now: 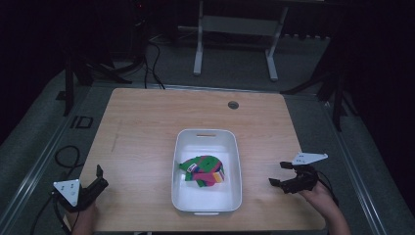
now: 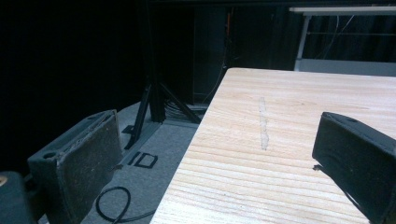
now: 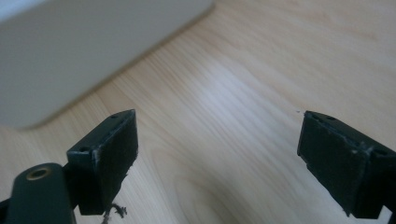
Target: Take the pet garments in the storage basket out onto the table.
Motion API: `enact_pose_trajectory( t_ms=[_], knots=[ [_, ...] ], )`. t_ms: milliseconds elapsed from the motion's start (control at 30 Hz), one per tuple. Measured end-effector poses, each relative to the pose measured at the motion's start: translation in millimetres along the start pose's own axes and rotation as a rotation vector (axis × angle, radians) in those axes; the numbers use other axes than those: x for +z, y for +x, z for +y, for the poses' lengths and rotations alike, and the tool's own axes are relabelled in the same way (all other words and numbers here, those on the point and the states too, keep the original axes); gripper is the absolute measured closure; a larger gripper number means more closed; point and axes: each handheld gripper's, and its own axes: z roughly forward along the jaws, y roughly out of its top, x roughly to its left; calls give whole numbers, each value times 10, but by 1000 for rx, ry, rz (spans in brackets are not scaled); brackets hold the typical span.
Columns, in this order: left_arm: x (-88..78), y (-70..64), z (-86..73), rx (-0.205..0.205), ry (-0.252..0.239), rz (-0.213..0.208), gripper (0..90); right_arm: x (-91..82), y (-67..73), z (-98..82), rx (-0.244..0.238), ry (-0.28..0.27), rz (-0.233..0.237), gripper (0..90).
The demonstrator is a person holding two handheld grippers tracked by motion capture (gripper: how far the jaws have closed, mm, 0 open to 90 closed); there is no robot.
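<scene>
one crumpled cloth (image 1: 204,170), green, magenta and yellow with a small white tag, lies bunched inside a white tub (image 1: 234,161), toward its middle and near half. the tub is rectangular with rounded corners and a slot handle at its far rim; it sits on a wooden table (image 1: 142,127), slightly toward the person's side of centre. the rest of the tub floor around the cloth is bare white.

one round grommet hole (image 1: 233,105) sits in the tabletop beyond the tub, well apart from it. a faint pale scuff (image 2: 263,124) runs along the grain at the left part of the table.

right gripper (image 1: 283,174): held at the table's near right, beside the tub but apart from it, jaws spread wide with nothing between them; in the right gripper view the tub's outer wall (image 3: 74,51) stands just ahead, bare wood between.

left gripper (image 1: 101,177): at the near left corner of the table, well apart from the tub, jaws wide apart and empty; in the left gripper view it straddles the table edge.

beyond the table: grey carpet, a white frame stand (image 1: 235,34), black tripod legs (image 1: 78,73), a coiled black cable (image 1: 66,155) on the floor at left.
</scene>
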Motion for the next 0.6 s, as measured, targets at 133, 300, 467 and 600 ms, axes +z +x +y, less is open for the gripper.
enact_pose_trajectory(
  t_ms=[133,300,467,600],
  knots=[
    [1,2,0,-2,0,-2,19,6,103,247,-62,-25,34,123],
    [4,7,0,-11,-2,-3,19,-6,193,503,-113,-49,76,120],
    [3,5,0,-6,0,-5,19,0,312,796,-180,-28,72,130],
    [3,6,0,-6,-1,-7,19,66,404,988,-220,-10,121,128]
  ],
)
